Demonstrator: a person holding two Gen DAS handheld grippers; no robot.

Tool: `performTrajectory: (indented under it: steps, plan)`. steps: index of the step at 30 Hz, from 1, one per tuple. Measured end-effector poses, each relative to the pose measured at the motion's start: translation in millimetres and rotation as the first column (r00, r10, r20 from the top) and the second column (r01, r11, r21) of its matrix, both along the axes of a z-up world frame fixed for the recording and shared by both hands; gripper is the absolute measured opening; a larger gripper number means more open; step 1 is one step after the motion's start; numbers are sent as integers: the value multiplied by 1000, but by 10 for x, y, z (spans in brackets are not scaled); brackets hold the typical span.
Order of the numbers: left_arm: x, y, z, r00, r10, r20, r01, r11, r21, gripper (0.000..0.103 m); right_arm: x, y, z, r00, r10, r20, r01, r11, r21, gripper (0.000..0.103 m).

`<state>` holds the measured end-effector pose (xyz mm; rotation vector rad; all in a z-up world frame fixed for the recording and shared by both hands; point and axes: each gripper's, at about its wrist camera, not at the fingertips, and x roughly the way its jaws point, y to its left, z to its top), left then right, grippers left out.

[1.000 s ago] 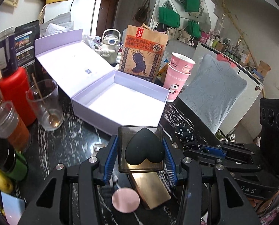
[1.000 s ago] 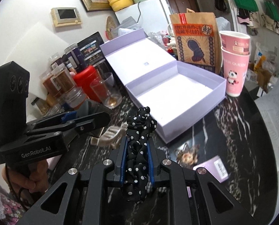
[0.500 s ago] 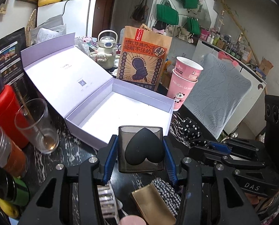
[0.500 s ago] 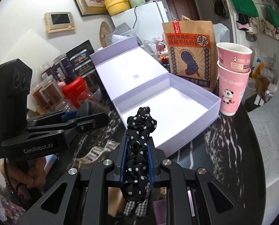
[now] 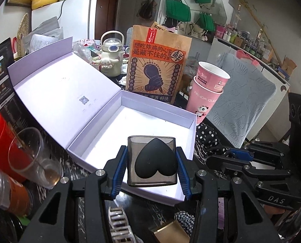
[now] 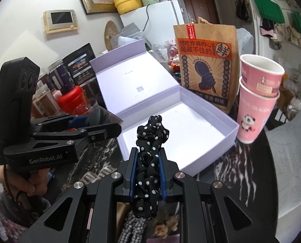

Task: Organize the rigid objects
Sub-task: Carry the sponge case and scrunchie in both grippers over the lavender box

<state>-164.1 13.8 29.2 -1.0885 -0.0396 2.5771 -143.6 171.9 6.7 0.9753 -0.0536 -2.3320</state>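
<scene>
Holding a smoky clear case with a black heart sponge (image 5: 152,160), the left gripper (image 5: 152,162) pinches it just below the open, pale purple box (image 5: 134,121) at frame centre.

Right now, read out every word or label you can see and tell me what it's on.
"GenRobot.AI": side of the black left gripper.
"DAS": body of the black right gripper.
"想吃炸鸡的心是藏不住的 鲜": brown paper bag.
"PANDA QUE…", cut off: lower pink paper cup.
Lavender box lid print and code: too small.
</scene>
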Motion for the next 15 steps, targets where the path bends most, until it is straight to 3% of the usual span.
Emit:
performTrajectory:
  steps: [15]
  plan:
    - [-431,25,-13,1000,-5,4,5,999,-43,46,-397,-135,25,998,47,-31,-45,997,56,19]
